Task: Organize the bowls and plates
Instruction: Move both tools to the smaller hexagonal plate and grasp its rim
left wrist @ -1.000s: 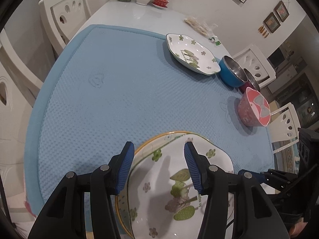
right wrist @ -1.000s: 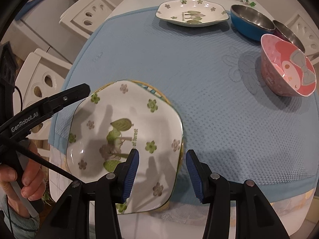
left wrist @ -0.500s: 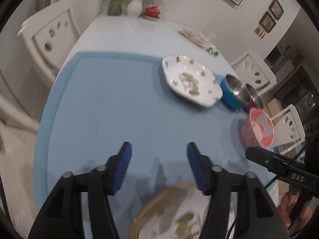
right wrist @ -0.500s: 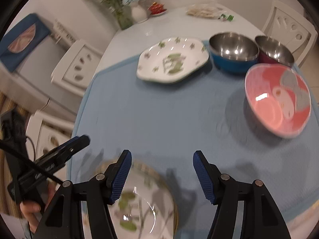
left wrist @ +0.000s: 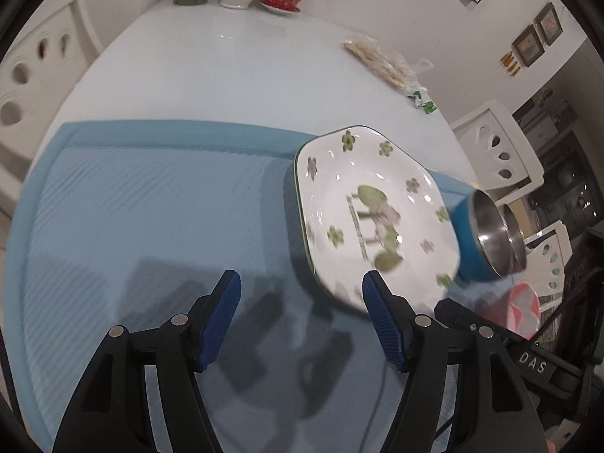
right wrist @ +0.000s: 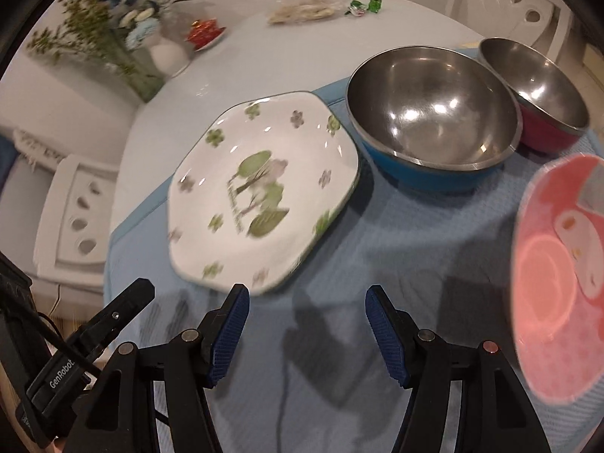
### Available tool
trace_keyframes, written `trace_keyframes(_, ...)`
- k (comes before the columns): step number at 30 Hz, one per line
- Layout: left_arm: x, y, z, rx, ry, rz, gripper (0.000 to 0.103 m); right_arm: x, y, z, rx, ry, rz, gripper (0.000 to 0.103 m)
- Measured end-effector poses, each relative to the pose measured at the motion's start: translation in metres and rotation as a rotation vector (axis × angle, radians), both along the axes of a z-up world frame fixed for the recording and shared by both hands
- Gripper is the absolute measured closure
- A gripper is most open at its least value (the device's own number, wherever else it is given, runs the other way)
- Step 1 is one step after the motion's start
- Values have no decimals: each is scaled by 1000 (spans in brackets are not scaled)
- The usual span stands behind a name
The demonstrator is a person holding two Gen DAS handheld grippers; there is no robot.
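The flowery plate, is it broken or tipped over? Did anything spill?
No. The plate lies flat and whole on the blue mat, beside the blue bowl. Nothing has spilled. The picture is blurry, so tiny chips would not show.

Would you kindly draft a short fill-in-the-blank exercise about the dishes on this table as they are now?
1. The flowered plate lies on a mat of the colour ____.
2. The steel bowl right beside the plate has a ____ outside.
3. Between the blue pads of the right gripper there is ____.
4. The pink bowl has a ____ character printed inside it.

Missing words: blue; blue; nothing; cartoon
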State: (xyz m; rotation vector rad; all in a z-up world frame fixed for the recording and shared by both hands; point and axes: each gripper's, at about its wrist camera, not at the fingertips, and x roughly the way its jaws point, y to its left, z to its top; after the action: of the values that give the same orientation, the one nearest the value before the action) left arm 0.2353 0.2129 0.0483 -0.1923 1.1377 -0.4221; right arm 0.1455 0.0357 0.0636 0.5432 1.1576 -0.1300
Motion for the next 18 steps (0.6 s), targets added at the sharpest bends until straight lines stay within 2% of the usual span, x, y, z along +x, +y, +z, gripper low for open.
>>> trace_keyframes(8, 43, -13, -27, -15, 41, -6, 42, 28, -6, -22, -23, 2, -39, 41)
trace_keyframes(13, 44, -18, -25, -25, 8, -7, 43, 34, -2, -26, -93, -33, -21, 49)
trace_keyframes(17, 42, -26, -24, 7, -22, -19, 58, 38, 5, -26, -125, -62, 35, 58)
trace_keyframes(18, 41, -29, -24, 12, -31, -39, 75, 39, 6, -26, -121, -69, 51, 66)
